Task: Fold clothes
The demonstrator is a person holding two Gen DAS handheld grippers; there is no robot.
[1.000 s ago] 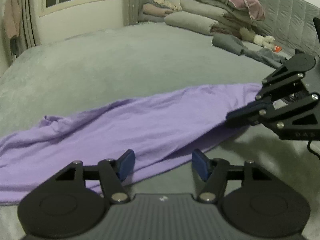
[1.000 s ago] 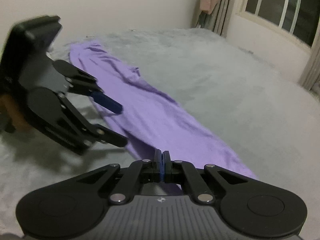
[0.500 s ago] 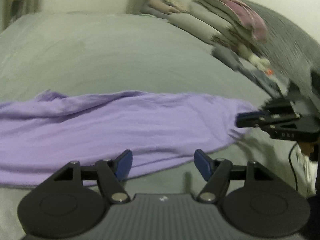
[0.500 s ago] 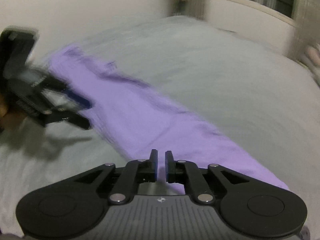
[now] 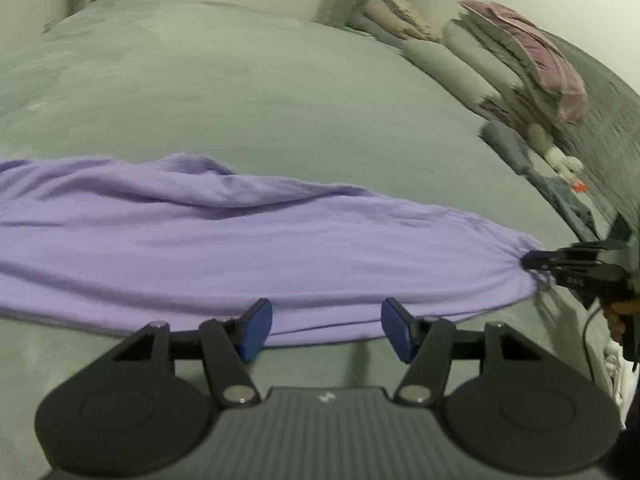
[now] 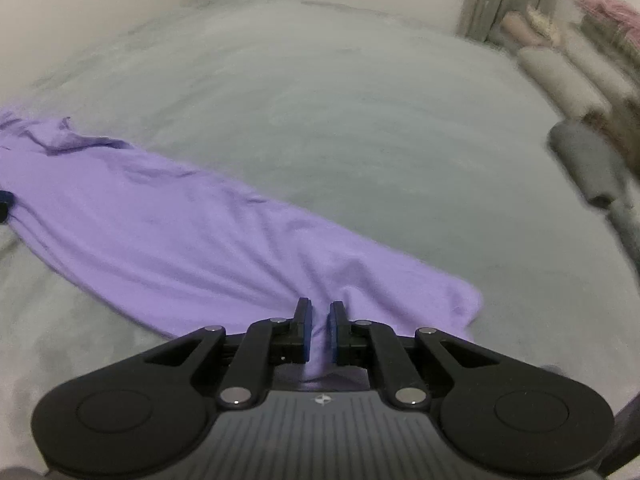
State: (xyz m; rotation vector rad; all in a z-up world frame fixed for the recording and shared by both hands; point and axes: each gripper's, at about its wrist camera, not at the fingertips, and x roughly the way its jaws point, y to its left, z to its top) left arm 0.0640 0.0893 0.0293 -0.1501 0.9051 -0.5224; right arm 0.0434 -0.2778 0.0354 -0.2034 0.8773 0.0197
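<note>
Left wrist view: left tongs (image 5: 324,330) closing, empty; right tongs (image 5: 528,261) pinch purple garment (image 5: 240,248); pillows (image 5: 480,64) beyond.

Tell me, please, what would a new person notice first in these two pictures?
First, the long purple garment, stretched across the near part of the grey bed. Next, the right gripper, its jaws pinching one bunched end of the cloth, while the left gripper hangs over the near edge, its jaws closing with nothing pressed between them. Last, the stacked pillows at the far right.

Purple garment (image 5: 248,248) on grey bed (image 5: 224,104)
</note>
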